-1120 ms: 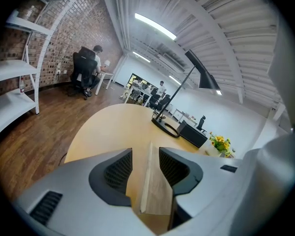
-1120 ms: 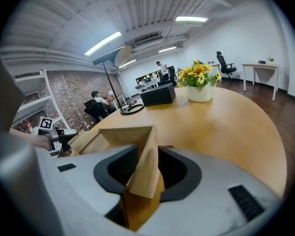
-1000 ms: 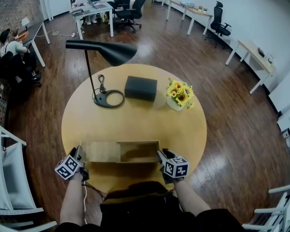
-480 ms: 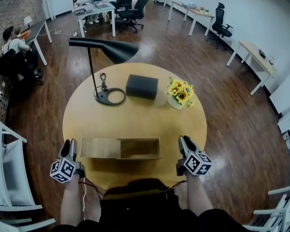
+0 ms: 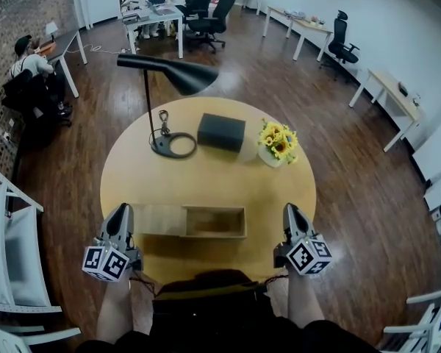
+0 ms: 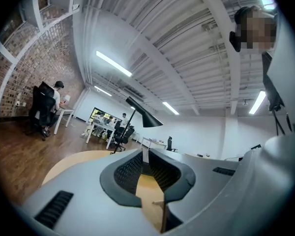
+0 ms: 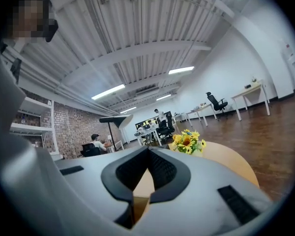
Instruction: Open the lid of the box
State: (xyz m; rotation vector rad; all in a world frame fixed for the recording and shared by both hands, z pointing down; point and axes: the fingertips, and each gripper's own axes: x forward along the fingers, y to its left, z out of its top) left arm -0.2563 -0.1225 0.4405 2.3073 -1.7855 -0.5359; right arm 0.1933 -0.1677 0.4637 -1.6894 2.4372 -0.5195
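Wooden box [image 5: 214,223] lies at the near edge of the round bench [image 5: 206,179], its long axis running left to right straight across in front of the person. Its sliding lid [image 5: 158,220] sticks out to the left, leaving the right part of the box uncovered and, as far as can be seen, empty, so the opening looks largely done. The left claw [image 5: 123,212] sits just beside the lid's left end, while the right claw [image 5: 289,212] stands clearly apart from the box's right end. The left one is therefore nearer, and any further pull on the lid would run leftward along that axis. Each claw's own view shows its jaws drawn together with nothing between them, only bare bench beyond. A second ago both claws were spread wide and pressed against the two ends of the box. Since then they have drawn back outward and toward the person and closed, and the box rests where it was. Farther off on the bench stand a black desk lamp [image 5: 169,76], a dark box [image 5: 221,132] and a pot of sunflowers [image 5: 278,143], all well apart from the work.
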